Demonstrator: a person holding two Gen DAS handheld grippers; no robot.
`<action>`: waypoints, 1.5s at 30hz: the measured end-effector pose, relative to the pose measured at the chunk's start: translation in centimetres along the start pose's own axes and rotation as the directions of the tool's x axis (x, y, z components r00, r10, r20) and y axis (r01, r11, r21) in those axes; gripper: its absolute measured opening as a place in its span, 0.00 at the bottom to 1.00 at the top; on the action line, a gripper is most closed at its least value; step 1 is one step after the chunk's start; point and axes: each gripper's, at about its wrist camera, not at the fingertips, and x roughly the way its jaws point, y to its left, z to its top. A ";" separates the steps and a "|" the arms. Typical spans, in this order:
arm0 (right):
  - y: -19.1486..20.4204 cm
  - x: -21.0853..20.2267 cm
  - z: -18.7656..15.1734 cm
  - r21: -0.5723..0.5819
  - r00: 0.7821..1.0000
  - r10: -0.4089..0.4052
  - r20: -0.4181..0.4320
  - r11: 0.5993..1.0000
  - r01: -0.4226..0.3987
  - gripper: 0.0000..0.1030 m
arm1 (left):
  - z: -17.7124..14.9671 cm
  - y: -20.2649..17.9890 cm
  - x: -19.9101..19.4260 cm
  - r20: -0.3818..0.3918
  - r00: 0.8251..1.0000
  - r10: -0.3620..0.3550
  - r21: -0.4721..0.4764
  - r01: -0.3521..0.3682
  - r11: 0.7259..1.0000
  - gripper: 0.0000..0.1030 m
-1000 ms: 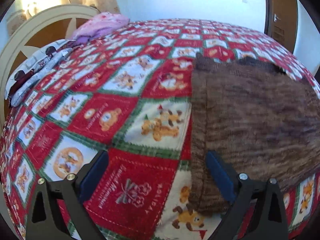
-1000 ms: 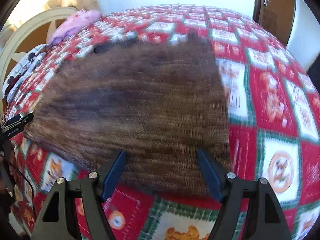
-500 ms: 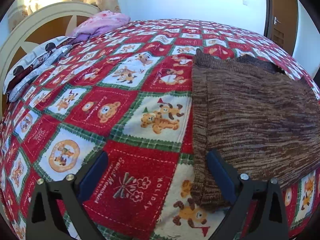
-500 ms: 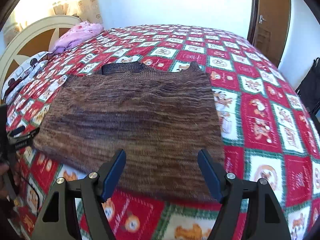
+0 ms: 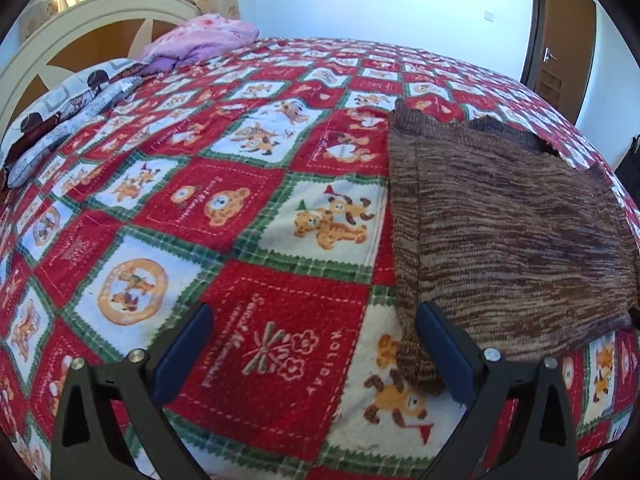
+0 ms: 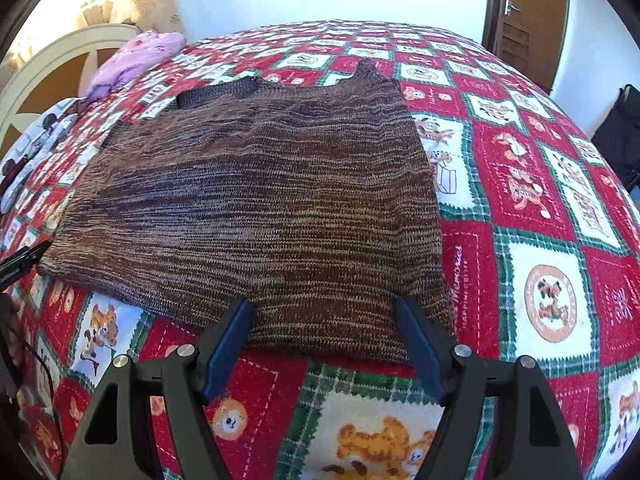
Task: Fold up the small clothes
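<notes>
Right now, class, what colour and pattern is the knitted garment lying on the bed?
The knitted garment is brown, streaked with lighter and darker bands; the right wrist view shows it best.

A: Any lettering out there?
B: Yes, "HOLIDAY" stitched on a red square of the bedspread [image 5: 280, 184] in the left view.
A: And the right view?
B: "Memories" beside the sweater [image 6: 256, 208]; smaller print unreadable.

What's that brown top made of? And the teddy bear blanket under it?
The brown top looks like knitted yarn, maybe wool: fine rows of brown and tan stitches, matte and soft. The teddy bear blanket looks like fuzzy fleece or terry with a printed pattern; I can't tell which.
</notes>
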 end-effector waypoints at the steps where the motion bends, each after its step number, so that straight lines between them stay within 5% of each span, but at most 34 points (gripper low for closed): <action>1: 0.2 -0.1 -0.1 -0.003 1.000 -0.012 0.005 1.000 0.012 0.73 | -0.1 0.2 -0.2 0.003 1.000 0.000 -0.001 0.000 1.000 1.00; 7: 1.7 -1.7 0.6 -0.045 0.996 -0.080 0.032 0.996 0.081 0.73 | 0.5 2.9 -1.9 0.041 0.999 -0.003 -0.028 0.004 1.000 1.00; 14: 8.6 -3.3 1.4 -0.231 0.994 -0.005 0.107 0.972 0.030 0.73 | 0.9 5.3 -2.4 0.058 0.998 0.003 -0.031 -0.001 1.000 1.00; 22: 18.9 -3.8 0.4 -0.523 0.983 0.103 0.153 0.852 -0.008 0.73 | 0.9 7.3 -3.2 0.062 0.997 -0.042 -0.028 0.044 0.999 1.00; 29: 24.6 -2.8 -0.9 -0.667 0.977 0.153 0.146 0.745 -0.017 0.73 | 1.3 9.2 -3.8 0.067 0.991 -0.112 -0.065 0.116 0.991 1.00; 38: 29.2 -1.0 -1.9 -0.744 0.976 0.139 0.169 0.667 0.034 0.73 | 1.3 11.3 -4.3 0.081 0.989 -0.122 -0.052 0.127 0.991 1.00; 45: 31.3 0.4 -1.1 -0.732 0.969 0.121 0.215 0.677 0.078 0.69 | 2.5 12.1 -2.9 0.061 0.985 -0.158 -0.098 0.164 0.982 1.00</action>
